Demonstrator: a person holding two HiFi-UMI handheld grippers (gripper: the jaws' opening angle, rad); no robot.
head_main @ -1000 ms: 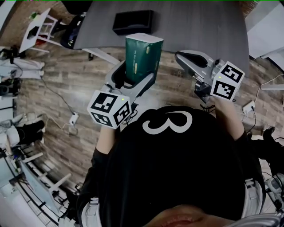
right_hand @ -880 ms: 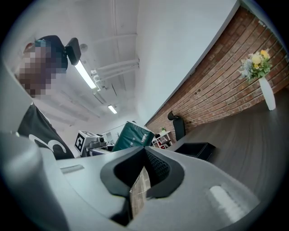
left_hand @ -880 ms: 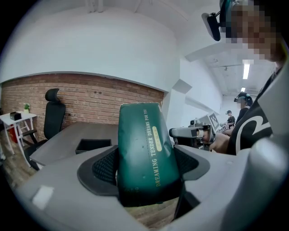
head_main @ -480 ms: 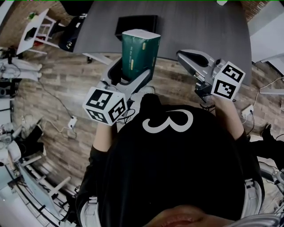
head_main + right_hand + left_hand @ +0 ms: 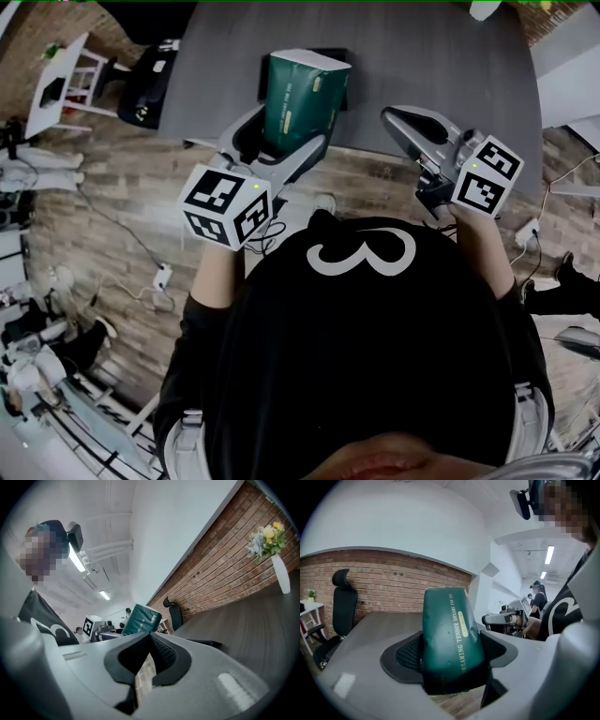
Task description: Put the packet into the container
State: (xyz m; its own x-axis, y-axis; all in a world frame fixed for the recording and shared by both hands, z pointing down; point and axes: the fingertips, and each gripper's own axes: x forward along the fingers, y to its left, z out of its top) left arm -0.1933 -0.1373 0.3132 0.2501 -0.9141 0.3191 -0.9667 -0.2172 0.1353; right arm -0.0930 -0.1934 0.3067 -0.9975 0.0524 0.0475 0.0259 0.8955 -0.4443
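A grey table by a brick wall, over plank flooring, bears a dark container, mostly hidden behind the green packet. The left tongs pinch the packet upright over the table's near edge; the right tongs, pressed together, hold nothing. The carry looks underway: next, centre it above the container and release.

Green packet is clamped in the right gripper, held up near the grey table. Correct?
Not quite. The green packet is clamped in the left gripper, not the right: the left gripper view shows its fingers pressed on both sides of it. The right gripper is shut on nothing. The packet is held up near the grey table, as you said.
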